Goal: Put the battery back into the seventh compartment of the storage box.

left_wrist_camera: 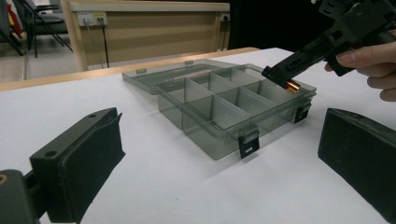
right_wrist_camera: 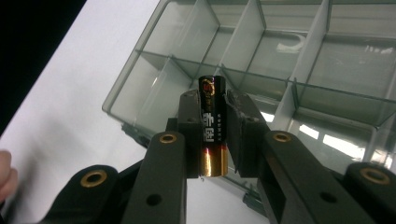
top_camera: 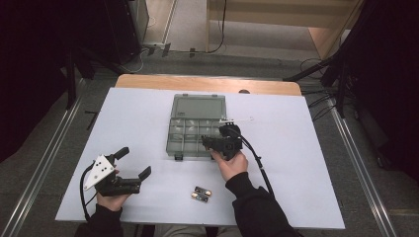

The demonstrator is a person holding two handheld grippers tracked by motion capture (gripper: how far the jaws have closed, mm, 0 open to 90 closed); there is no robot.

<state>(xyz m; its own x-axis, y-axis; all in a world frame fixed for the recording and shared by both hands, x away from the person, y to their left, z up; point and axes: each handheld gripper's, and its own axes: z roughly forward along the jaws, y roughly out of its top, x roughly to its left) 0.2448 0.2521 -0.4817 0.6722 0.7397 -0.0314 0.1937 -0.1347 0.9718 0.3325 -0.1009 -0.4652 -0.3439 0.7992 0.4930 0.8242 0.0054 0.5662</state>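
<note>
The right gripper (right_wrist_camera: 212, 135) pinches a battery (right_wrist_camera: 212, 126) above the box's (top_camera: 197, 129) front-right compartment. Left gripper (top_camera: 132, 164), jaws spread, rests apart. Two batteries (top_camera: 202, 194) lie near the table's (top_camera: 296, 148) front edge.

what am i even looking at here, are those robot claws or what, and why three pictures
They are hand-held tools, not a robot: a person holds one in each hand. The high view looks down on the table; the other two come from cameras riding on each tool. The right gripper is shut on a battery, held over the open plastic box with its dividers. The left gripper rests open near the table's front edge; its fingers hold nothing. Two more batteries lie on the table in front of the person.
</note>
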